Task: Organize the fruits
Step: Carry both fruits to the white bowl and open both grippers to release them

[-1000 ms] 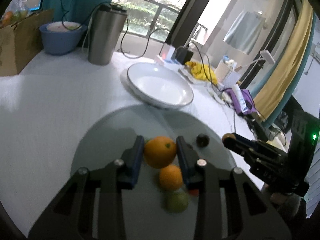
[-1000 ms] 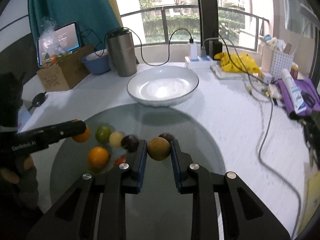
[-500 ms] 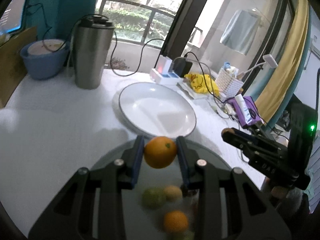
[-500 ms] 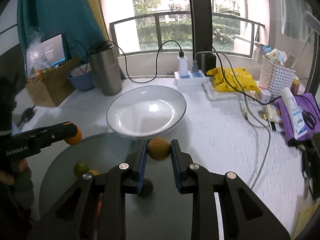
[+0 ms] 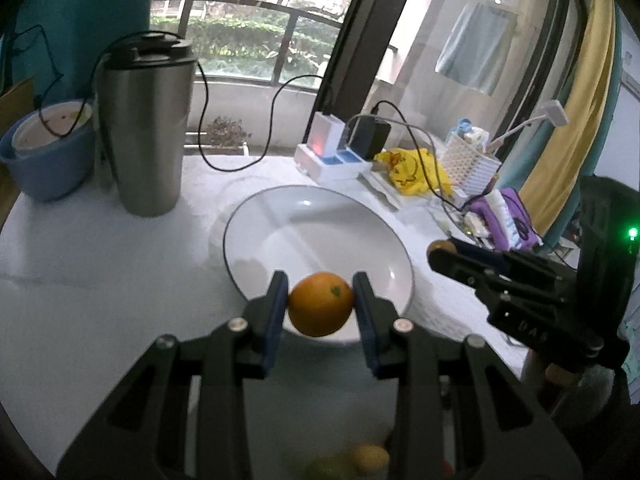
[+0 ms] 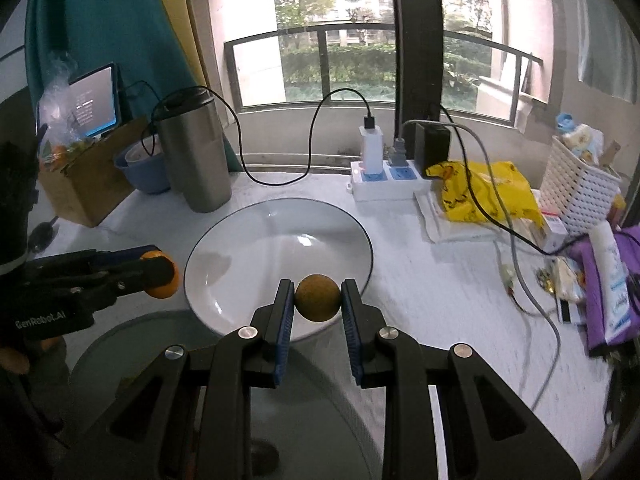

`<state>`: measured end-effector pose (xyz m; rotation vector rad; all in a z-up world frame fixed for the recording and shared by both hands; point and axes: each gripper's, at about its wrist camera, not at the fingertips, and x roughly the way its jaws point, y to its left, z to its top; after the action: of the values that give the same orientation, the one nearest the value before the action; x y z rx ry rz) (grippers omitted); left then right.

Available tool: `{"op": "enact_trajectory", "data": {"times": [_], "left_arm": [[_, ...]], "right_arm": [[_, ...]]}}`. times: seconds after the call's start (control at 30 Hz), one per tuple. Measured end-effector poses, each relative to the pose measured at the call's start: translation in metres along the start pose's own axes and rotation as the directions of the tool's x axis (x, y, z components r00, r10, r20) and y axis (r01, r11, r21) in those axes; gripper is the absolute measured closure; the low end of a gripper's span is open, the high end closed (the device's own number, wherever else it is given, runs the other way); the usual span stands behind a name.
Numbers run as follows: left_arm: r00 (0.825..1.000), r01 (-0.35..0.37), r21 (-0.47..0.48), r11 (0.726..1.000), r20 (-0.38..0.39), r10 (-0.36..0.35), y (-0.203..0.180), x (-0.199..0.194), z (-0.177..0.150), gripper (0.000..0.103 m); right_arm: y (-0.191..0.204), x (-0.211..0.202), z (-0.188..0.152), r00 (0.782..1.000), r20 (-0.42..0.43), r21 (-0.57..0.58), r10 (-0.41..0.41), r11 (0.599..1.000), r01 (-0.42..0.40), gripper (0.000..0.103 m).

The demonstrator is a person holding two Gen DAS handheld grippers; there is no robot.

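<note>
Here the left gripper [image 5: 321, 296] is clenched on a round orange citrus fruit with a small green stem mark [image 5: 321, 304], its blue-padded fingers [image 5: 275, 312] pressing the fruit from both sides. The fruit hangs over the near rim of the wide white plate with a thin dark edge [image 5: 280, 232], which sits on the white tabletop [image 5: 100, 264]. The right gripper [image 6: 318, 297] grasps a smaller round brownish fruit with a rough dull skin [image 6: 318, 298] in the same way, pads tight against it, also above the plate's near edge. In the right wrist view the left gripper enters from the left with the orange at its tip, just beside the plate's left rim. Below both tools lies a round grey glass disc [image 6: 320, 420]; at the bottom of the left wrist view a blurred yellow fruit and a green one [image 5: 352, 460] rest on it. Behind the plate stand a tall stainless steel tumbler with a black lid [image 5: 144, 128], a blue bowl [image 5: 44, 168] and a white power strip with plugged chargers [image 6: 384, 184]
</note>
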<state>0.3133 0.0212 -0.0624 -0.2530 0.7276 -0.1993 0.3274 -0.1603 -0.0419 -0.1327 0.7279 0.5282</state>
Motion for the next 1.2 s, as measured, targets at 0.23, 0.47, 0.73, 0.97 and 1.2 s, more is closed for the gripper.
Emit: {"op": "enact_trajectory", "data": {"times": [0.23,0.47,0.73,0.97,1.2], "left_arm": [[1.000,-0.013,0.026,1.000,-0.006,0.013,0.005,0.032,0.022,0.069],[0.999,-0.037,0.029,0.999,-0.030,0.037,0.016,0.061,0.033,0.069],[0.997,-0.050,0.021,0.999,-0.051,0.051,0.023,0.076,0.036,0.068],[0.998,-0.052,-0.030,0.998,-0.021,0.051,0.030,0.063,0.042,0.056],[0.998,-0.057,-0.036,0.998,0.026,0.058,0.026,0.036,0.046,0.056]], "right_arm": [[-0.002,0.040,0.016,0.999,-0.029,0.022,0.024,0.999,-0.023,0.077],[-0.007,0.072,0.027,0.997,-0.067,0.064,0.034,0.998,-0.030,0.077],[-0.004,0.098,0.037,0.993,-0.100,0.064,0.061,0.996,-0.055,0.077],[0.000,0.095,0.040,0.994,-0.093,0.057,0.049,0.997,-0.044,0.066],[0.001,0.069,0.039,0.998,-0.063,0.057,0.026,0.998,-0.022,0.066]]}}
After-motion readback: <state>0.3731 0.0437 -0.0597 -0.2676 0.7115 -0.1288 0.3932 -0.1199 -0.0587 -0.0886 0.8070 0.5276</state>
